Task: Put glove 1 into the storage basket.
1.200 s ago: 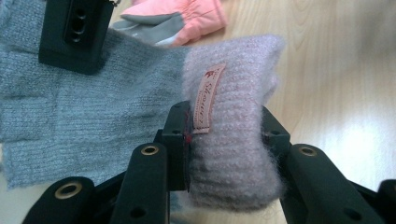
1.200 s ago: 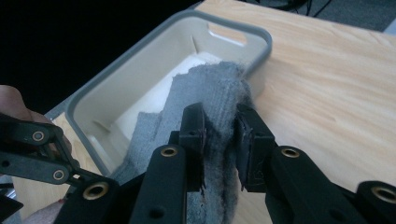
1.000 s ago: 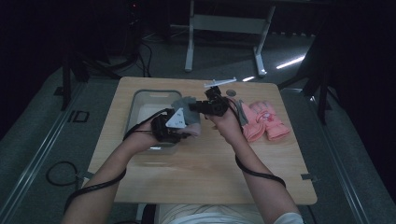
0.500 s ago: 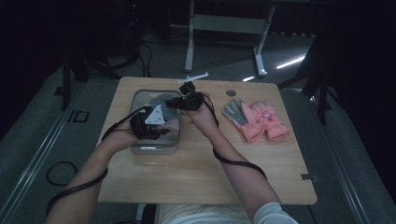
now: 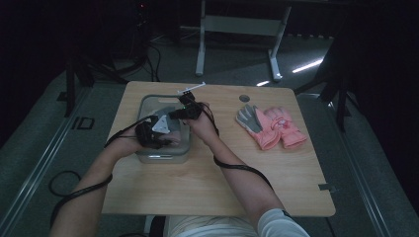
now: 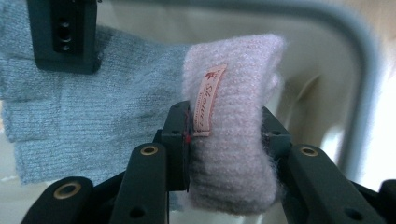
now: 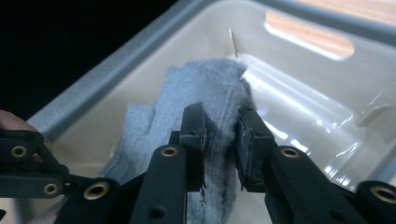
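A knit glove, grey (image 6: 93,126) with a pink cuff (image 6: 233,93), hangs stretched between my two grippers inside the grey bin (image 5: 163,157). In the left gripper view my left gripper (image 6: 227,135) is shut on the pink cuff, which carries a small sewn label. My right gripper (image 7: 222,135) is shut on a bunched fold of the glove's grey part (image 7: 196,88). From above, the left gripper (image 5: 157,129) and the right gripper (image 5: 184,112) sit close together over the bin at the table's left.
A pair of pink gloves (image 5: 276,129) and a grey glove (image 5: 245,118) lie on the wooden table to the right. A crumpled clear plastic sheet (image 7: 303,116) lies in the bin. A table frame (image 5: 237,24) stands beyond the far edge.
Both hands have carried the glove leftward from the table's middle and down into the bin. Both grips stay the same.
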A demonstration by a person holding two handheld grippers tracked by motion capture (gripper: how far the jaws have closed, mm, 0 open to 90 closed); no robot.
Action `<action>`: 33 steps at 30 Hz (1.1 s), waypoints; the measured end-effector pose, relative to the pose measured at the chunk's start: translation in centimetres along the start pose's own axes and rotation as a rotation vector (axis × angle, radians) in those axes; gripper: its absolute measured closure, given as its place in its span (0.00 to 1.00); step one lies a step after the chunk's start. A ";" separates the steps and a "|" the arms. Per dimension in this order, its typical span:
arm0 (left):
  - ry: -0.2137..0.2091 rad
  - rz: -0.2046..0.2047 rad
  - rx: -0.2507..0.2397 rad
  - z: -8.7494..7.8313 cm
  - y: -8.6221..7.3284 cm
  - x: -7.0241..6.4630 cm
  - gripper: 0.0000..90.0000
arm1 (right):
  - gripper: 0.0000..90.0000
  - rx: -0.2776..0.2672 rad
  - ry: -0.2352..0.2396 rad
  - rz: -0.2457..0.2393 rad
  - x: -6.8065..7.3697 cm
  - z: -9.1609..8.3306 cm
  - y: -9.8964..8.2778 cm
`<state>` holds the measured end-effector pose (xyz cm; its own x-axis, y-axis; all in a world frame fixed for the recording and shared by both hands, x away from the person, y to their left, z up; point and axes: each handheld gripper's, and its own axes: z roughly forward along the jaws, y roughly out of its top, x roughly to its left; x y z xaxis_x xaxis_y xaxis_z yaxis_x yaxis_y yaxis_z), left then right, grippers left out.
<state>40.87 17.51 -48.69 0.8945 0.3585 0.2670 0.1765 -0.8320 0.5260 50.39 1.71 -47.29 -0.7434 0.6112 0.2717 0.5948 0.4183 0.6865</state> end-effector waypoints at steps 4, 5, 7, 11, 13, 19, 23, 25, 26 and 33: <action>-0.020 -0.005 0.047 1.2 -0.3 0.8 0.70 | 0.83 0.040 -0.012 0.007 -0.4 1.2 0.1; -0.027 -0.001 0.056 1.4 -0.3 1.1 0.70 | 0.83 0.046 -0.016 0.009 -0.5 1.4 0.1; -0.036 0.003 0.069 1.8 -0.3 1.4 0.70 | 0.82 0.058 -0.023 0.009 -0.6 1.8 0.2; -0.024 0.048 0.118 2.5 0.1 1.5 0.70 | 0.80 0.066 -0.040 0.006 -0.9 2.2 0.3; -0.018 0.064 0.142 2.9 0.3 1.5 0.70 | 0.77 0.069 -0.059 -0.007 -0.8 2.3 0.4; -0.042 0.073 0.192 3.7 0.7 1.5 0.69 | 0.70 0.063 -0.070 -0.005 -1.2 1.7 0.4; -0.022 0.066 0.176 3.5 0.7 1.5 0.62 | 0.67 0.043 -0.060 0.005 -1.6 0.7 0.2; -0.008 0.049 0.141 3.1 0.7 1.4 0.57 | 0.64 0.032 -0.041 0.010 -1.8 0.0 0.1; -0.001 0.039 0.127 2.8 0.6 1.5 0.53 | 0.63 0.026 -0.039 -0.002 -1.8 -0.5 0.0; 0.034 -0.073 0.051 0.0 0.8 2.0 0.38 | 0.56 -0.052 -0.022 -0.036 -1.8 -4.4 -0.3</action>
<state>42.78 17.57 -47.70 0.8643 0.4327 0.2565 0.2625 -0.8230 0.5037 50.22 -2.52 -45.01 -0.7570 0.6111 0.2312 0.5502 0.4053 0.7301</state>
